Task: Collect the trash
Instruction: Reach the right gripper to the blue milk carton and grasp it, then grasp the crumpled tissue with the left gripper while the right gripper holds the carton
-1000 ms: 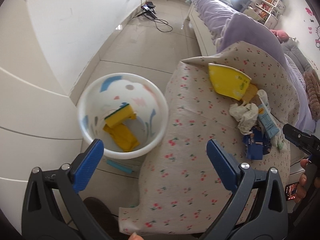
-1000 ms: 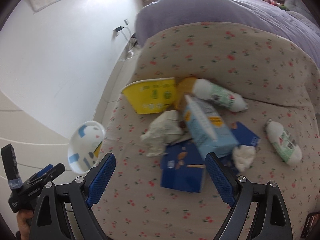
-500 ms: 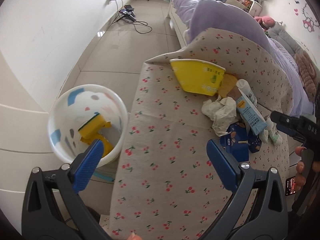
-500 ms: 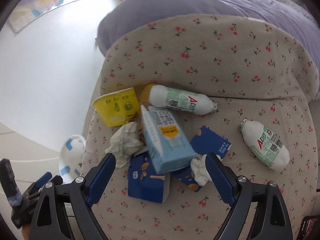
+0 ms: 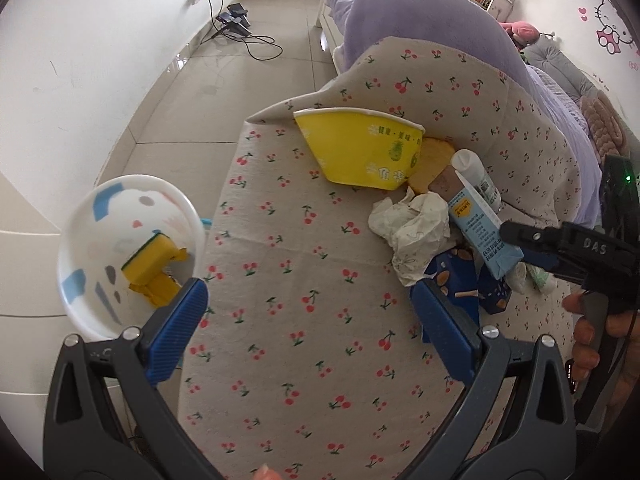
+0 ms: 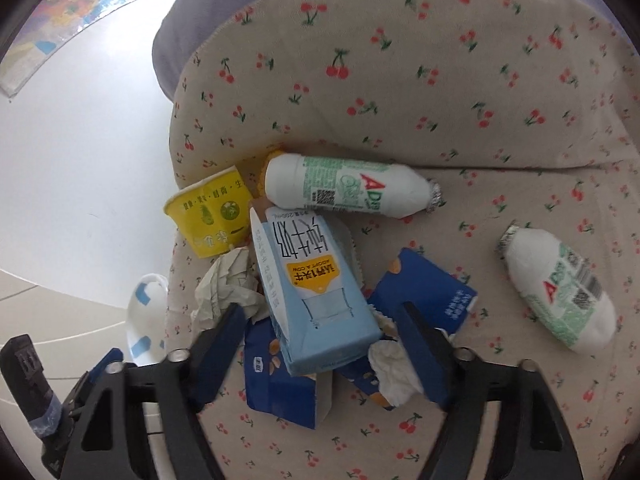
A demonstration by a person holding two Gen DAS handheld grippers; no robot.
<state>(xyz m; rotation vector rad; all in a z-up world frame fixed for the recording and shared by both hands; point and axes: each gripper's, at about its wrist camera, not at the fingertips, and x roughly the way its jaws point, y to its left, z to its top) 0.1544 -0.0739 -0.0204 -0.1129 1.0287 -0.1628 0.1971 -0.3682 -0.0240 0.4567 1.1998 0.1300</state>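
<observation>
Cherry-print quilted cover [image 6: 400, 80] is spread over bed; glossy tiled floor [image 5: 240, 80] at 11 o'clock. Right tongs [image 6: 320, 344] are closing around boxy pale-blue milk carton [image 6: 312, 288], pads not yet touching. Left tongs [image 5: 308, 320] are spread, empty. White plastic bin [image 5: 120, 240] is seen at 9 o'clock.

Right tool [image 6: 320, 344], jaws closing, astride light-blue milk carton [image 6: 316, 292] amid cherry-print cloth [image 6: 400, 80] litter.
</observation>
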